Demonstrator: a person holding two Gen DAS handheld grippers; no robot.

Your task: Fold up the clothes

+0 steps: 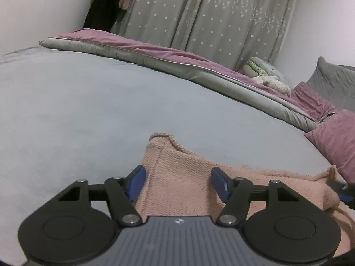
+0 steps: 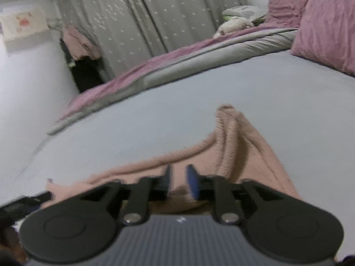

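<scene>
A pink knit garment [image 1: 184, 177] lies rumpled on the grey-blue bed sheet [image 1: 77, 110]. In the left wrist view my left gripper [image 1: 178, 180] stands open over its near left part. The knit shows between the blue pads [image 1: 138, 182], and neither pad presses on it. In the blurred right wrist view the same garment [image 2: 248, 146] rises in a ridge ahead. My right gripper [image 2: 179, 178] has its jaws close together with a pinch of the pink cloth in the narrow gap. The right gripper's tip [image 1: 342, 190] shows at the edge of the left view.
A folded pink and grey quilt [image 1: 155, 55] runs along the far side of the bed. Pink pillows [image 1: 335, 141] and a plush toy [image 1: 275, 84] lie at the right. A grey star-patterned curtain [image 1: 210, 17] and hanging clothes [image 1: 106, 4] stand behind.
</scene>
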